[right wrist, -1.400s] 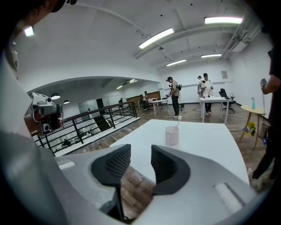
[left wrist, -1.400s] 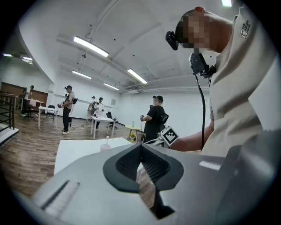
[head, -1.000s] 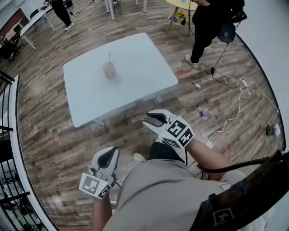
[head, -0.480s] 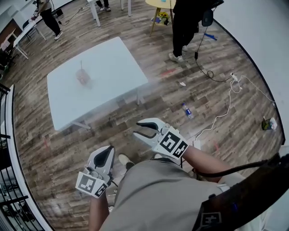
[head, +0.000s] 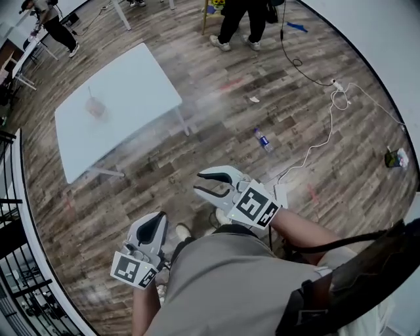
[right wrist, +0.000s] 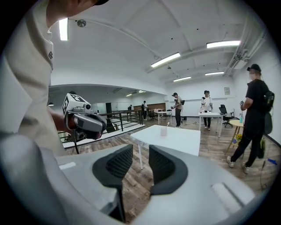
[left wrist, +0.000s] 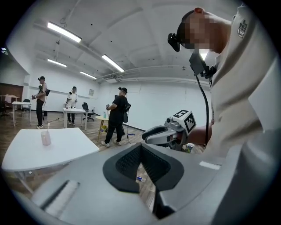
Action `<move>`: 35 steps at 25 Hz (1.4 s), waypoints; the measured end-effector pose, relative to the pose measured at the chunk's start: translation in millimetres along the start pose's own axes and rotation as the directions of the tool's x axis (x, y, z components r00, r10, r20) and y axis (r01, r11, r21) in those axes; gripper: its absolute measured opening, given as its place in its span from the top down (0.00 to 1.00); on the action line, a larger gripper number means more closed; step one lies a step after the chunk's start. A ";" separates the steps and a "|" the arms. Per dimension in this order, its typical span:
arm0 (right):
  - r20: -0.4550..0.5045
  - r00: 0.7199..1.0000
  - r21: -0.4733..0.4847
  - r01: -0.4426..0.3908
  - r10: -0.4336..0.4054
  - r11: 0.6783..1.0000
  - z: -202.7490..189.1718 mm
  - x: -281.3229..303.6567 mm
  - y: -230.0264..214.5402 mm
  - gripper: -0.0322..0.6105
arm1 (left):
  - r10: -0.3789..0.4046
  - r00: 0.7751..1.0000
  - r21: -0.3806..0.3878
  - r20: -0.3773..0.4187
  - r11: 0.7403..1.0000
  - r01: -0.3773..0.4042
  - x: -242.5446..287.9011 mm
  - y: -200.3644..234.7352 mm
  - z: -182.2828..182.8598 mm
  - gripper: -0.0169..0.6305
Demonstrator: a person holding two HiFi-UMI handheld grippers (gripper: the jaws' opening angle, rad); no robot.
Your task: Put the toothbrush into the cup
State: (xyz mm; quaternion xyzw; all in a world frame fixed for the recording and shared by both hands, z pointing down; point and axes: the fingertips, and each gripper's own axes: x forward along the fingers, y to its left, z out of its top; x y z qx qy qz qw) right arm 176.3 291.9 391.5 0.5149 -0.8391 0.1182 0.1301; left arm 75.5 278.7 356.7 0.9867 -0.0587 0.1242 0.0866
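A pink cup [head: 96, 107] stands on the white table [head: 131, 85] at the upper left of the head view, with the toothbrush [head: 90, 94] upright inside it. The left gripper view shows the cup [left wrist: 45, 138] far off, and so does the right gripper view, cup [right wrist: 163, 131]. Both grippers hang over the wooden floor near the person's body, well away from the table. My left gripper [head: 161, 215] [left wrist: 140, 146] is shut and holds nothing. My right gripper [head: 199, 183] [right wrist: 140, 149] has a gap between its jaws, which are closing on nothing.
A water bottle [head: 262, 140] lies on the floor right of the table. White cables [head: 328, 131] trail across the floor at the right. A black railing [head: 13, 249] runs along the left edge. People [head: 239, 16] stand beyond the table.
The table with the cup has slid up and left in the head view and looks farther off. Both grippers have drawn away from it with the person. The right jaws have narrowed a little.
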 end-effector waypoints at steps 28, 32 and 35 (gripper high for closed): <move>-0.015 1.000 -0.118 -0.013 0.011 0.993 34.6 45.4 269.4 0.80 | 0.008 0.996 0.018 0.089 1.000 -0.010 -254.0 -33.2 -68.5 0.97; -0.026 0.999 -0.119 -0.024 0.021 0.993 26.8 57.7 310.0 0.80 | 0.008 0.996 0.014 0.085 1.000 -0.009 -290.0 -37.9 -89.8 0.96; -0.032 0.999 -0.112 -0.029 0.026 0.993 20.4 67.1 337.5 0.80 | 0.002 0.997 0.007 0.074 1.000 -0.003 -314.5 -39.8 -106.3 0.96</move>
